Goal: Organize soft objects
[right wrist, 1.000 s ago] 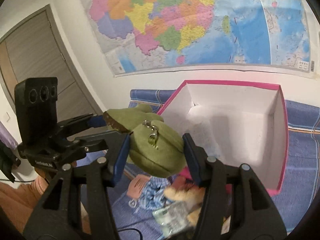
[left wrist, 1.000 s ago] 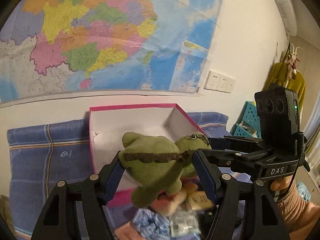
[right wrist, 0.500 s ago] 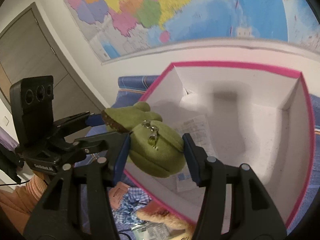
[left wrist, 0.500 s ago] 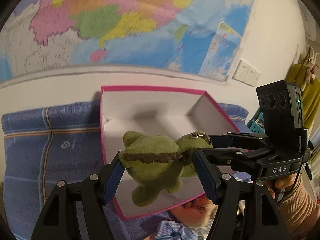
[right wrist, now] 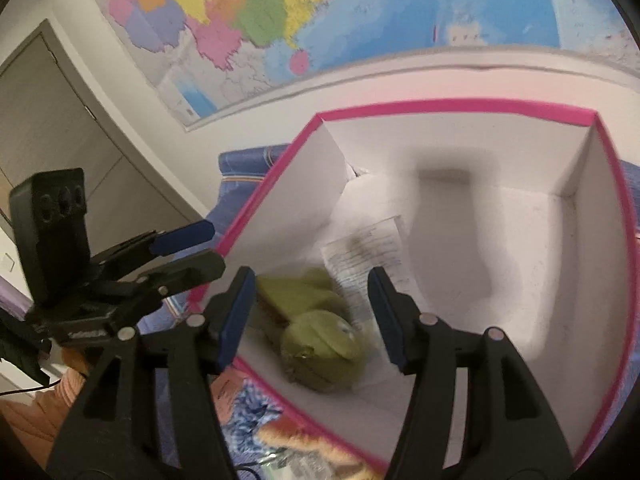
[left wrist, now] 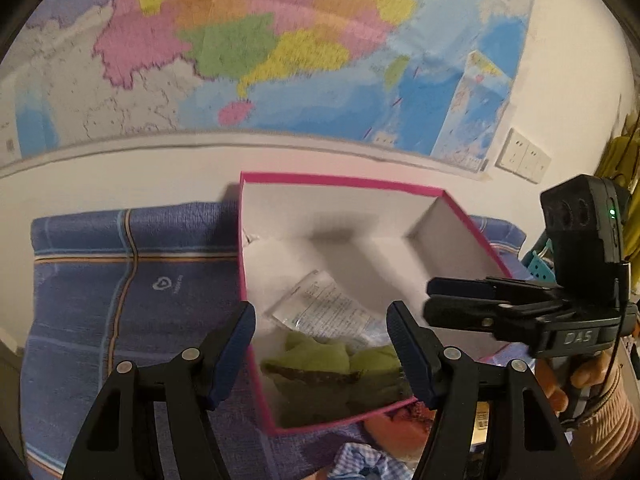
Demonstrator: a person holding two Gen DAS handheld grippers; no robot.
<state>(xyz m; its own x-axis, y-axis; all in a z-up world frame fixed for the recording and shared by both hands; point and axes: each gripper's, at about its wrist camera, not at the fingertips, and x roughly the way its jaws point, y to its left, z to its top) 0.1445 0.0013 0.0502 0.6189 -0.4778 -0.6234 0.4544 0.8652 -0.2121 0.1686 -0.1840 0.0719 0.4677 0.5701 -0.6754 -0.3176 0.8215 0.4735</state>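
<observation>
Plush frog (left wrist: 332, 364) lies in pink box (left wrist: 340, 179); left tongs (left wrist: 320, 344) and right tongs (right wrist: 310, 314), jaws just widened, gape empty. Withdrawal risks snagging the near wall, tipping the box.

I can't read the print on the clear packet (left wrist: 320, 308) in the pink box (left wrist: 340, 179); beside it, the green plush (right wrist: 316, 336) is motion-blurred, its lower part behind the box's near wall.

Black left gripper (left wrist: 320, 342) with 2 blue-padded fingers, silver screws, right gripper (right wrist: 310, 312) alike, ribbed sleeve (left wrist: 608, 436)
</observation>
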